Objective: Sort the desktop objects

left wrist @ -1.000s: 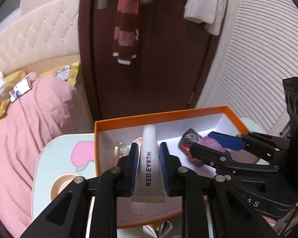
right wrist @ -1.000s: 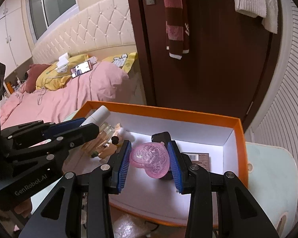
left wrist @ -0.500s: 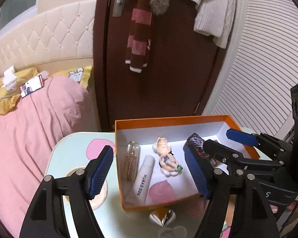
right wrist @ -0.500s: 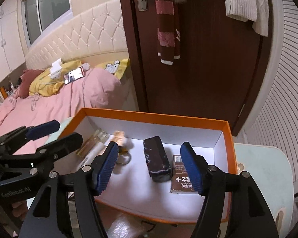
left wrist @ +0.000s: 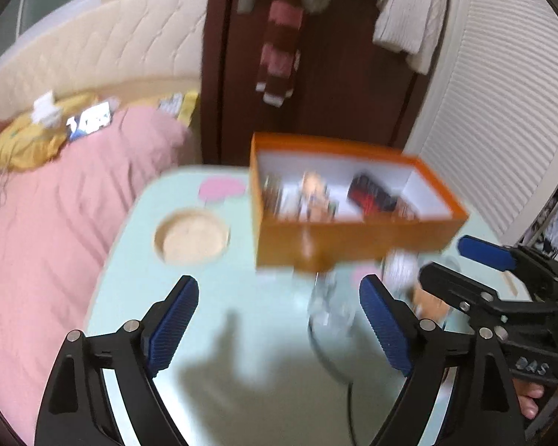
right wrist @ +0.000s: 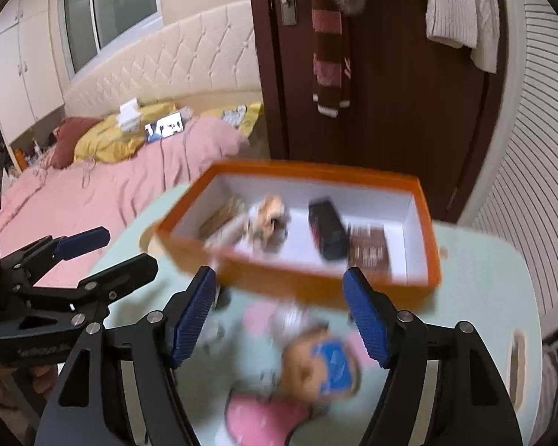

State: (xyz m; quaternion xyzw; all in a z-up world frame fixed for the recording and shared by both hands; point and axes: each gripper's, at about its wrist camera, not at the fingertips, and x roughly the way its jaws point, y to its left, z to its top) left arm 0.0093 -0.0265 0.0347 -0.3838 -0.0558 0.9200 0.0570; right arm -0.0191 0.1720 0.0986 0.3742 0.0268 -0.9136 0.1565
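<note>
Doll [right wrist: 321, 366] lies just ahead between our right hand-held gripper [right wrist: 281, 316] fingers, both grippers spread and empty; we should centre on it before closing, short of the orange box [right wrist: 316, 282].

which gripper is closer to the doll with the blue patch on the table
Right. The doll lies on the table just below and between the open right gripper's fingers. The open left gripper is off to the doll's left, farther away.

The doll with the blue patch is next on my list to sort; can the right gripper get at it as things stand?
Probably yes: the right gripper is open and the doll lies on the table just ahead, uncovered.
</note>
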